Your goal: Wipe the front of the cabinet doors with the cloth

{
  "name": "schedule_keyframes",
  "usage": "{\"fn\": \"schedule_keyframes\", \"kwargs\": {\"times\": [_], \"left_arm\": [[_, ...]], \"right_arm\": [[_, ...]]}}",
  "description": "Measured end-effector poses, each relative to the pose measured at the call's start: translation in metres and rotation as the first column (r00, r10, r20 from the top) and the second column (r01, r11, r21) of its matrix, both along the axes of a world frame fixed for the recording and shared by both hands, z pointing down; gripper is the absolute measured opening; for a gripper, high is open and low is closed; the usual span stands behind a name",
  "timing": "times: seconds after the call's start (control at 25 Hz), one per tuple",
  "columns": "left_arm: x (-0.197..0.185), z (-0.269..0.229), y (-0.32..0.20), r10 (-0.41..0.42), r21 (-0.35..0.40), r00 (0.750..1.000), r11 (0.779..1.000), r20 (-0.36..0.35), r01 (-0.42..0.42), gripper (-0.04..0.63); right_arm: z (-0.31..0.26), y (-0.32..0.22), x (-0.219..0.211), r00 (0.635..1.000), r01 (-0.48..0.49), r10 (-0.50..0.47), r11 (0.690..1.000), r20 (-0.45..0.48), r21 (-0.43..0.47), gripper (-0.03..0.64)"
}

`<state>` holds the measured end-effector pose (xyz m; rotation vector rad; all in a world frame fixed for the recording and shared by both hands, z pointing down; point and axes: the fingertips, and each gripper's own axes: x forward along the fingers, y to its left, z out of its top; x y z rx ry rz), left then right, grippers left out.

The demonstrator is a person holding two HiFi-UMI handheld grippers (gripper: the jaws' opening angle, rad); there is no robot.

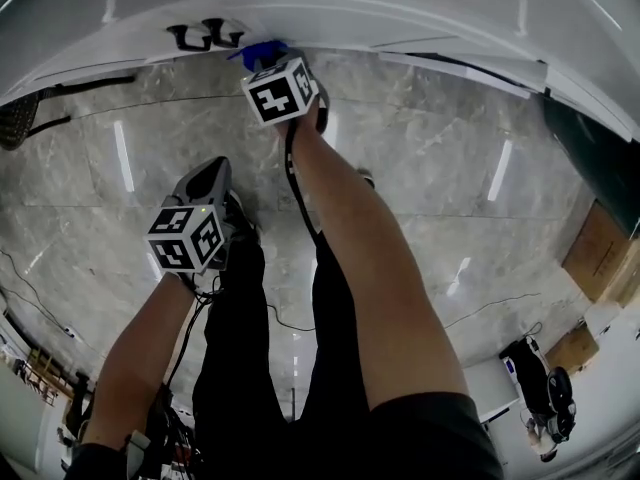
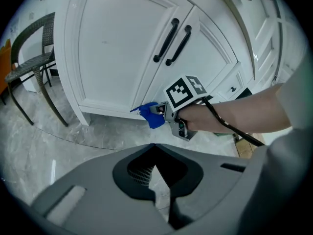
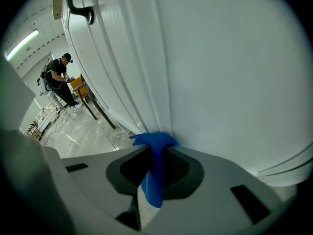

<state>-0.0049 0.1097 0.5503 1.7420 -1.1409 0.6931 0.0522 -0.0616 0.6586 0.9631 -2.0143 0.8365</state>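
Note:
A blue cloth (image 3: pixel 155 166) is pinched in my right gripper (image 3: pixel 155 148), and its bunched top presses against the white cabinet door (image 3: pixel 225 77). The left gripper view shows that cloth (image 2: pixel 151 114) low on the right-hand door (image 2: pixel 208 58), just right of the seam between the doors and below the two black handles (image 2: pixel 172 42). In the head view the right gripper (image 1: pixel 275 64) reaches to the cabinet (image 1: pixel 330 13) with the cloth (image 1: pixel 262 53) at its tip. My left gripper (image 2: pixel 154 146) hangs back from the doors, shut on nothing; in the head view the left gripper (image 1: pixel 208 174) is over the floor.
A dark wicker chair (image 2: pixel 30 65) stands left of the cabinet. More white cabinet fronts (image 2: pixel 264 38) continue to the right. Cardboard boxes (image 1: pixel 597 253) lie on the marble floor (image 1: pixel 430 168) at the right. A person (image 3: pixel 57 76) stands far off beside a table.

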Motion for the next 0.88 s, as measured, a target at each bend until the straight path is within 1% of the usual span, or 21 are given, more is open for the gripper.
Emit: {"fn": "schedule_keyframes", "kwargs": {"times": [0.08,0.2,0.36,0.48,0.64,0.88], "left_arm": [[0.015,-0.001,-0.005,0.007,0.006,1.000,1.000,-0.009,-0.007,-0.002],[0.046,-0.005,-0.013,0.016,0.015,0.999,1.000,-0.027,-0.016,-0.002],[0.090,-0.011,-0.019,0.048,0.025,0.997,0.999,-0.053,-0.046,-0.002],[0.116,-0.012,-0.018,0.074,0.025,0.996,0.997,-0.058,-0.073,-0.002],[0.136,-0.013,-0.017,0.092,0.022,0.994,0.996,-0.064,-0.091,-0.002],[0.147,-0.017,-0.016,0.129,0.027,0.990,0.991,-0.051,-0.127,-0.002]], "right_arm": [[0.002,-0.004,0.030,0.999,-0.042,0.043,0.999,-0.033,0.008,0.057],[0.003,-0.008,0.077,0.993,-0.111,0.110,0.994,-0.048,-0.020,0.057],[0.002,-0.006,0.120,0.991,-0.109,0.107,0.994,-0.078,-0.017,0.057],[0.002,-0.007,0.147,0.985,-0.148,0.147,0.989,-0.087,-0.009,0.057],[-0.001,-0.006,0.176,0.977,-0.192,0.191,0.981,-0.090,-0.007,0.058],[-0.008,-0.002,0.203,0.957,-0.280,0.280,0.960,-0.074,0.007,0.057]]}}
